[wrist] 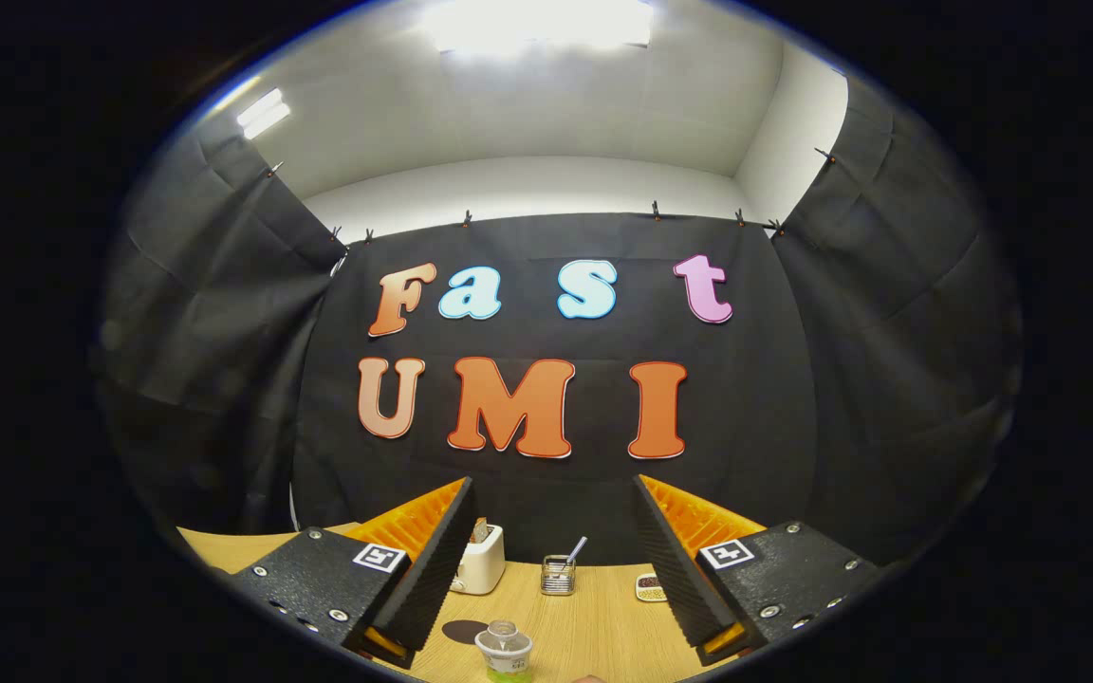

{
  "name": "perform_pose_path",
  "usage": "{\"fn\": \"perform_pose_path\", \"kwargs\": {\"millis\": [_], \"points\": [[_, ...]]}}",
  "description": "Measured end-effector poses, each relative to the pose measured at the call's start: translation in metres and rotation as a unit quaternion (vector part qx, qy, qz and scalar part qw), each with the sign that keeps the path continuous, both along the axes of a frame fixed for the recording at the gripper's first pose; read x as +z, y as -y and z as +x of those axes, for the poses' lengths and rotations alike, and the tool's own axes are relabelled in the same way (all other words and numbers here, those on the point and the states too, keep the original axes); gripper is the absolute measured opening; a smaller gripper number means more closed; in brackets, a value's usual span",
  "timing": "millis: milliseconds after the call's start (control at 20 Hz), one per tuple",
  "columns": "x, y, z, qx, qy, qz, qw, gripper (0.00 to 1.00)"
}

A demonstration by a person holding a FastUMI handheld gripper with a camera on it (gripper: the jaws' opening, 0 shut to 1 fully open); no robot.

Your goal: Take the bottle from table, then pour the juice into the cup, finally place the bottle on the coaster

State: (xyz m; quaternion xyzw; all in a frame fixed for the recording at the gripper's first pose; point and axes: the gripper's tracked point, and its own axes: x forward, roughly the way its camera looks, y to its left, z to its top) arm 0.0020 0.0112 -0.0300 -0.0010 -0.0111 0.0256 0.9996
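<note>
We see the gripper (pixel 546 569) with jaws wide and empty, the bottle (pixel 504 652) between them at the desk's (pixel 594 626) near edge, its lower body cut off.

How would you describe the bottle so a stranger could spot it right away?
On the wooden table, look between the open tool's two fingers, nearest the camera. The bottle stands beside a dark round coaster; unlike the toaster and metal holder beyond, it is clear with a green label.
</note>
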Motion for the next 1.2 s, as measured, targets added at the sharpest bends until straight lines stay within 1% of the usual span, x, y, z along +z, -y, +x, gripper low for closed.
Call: {"fn": "perform_pose_path", "kwargs": {"millis": [250, 500, 750, 950, 1100, 1200], "points": [[-0.034, -0.012, -0.002, 0.013, -0.005, -0.021, 1.000, 0.97], [-0.064, -0.020, -0.006, 0.011, -0.008, -0.037, 0.999, 0.97], [-0.106, -0.031, -0.008, 0.029, -0.044, -0.021, 0.998, 0.97], [-0.148, -0.032, -0.009, 0.028, -0.085, -0.010, 0.996, 0.97], [-0.179, -0.026, -0.007, 0.015, -0.104, -0.009, 0.994, 0.97], [-0.195, -0.032, -0.010, 0.021, -0.115, -0.008, 0.993, 0.97]]}}
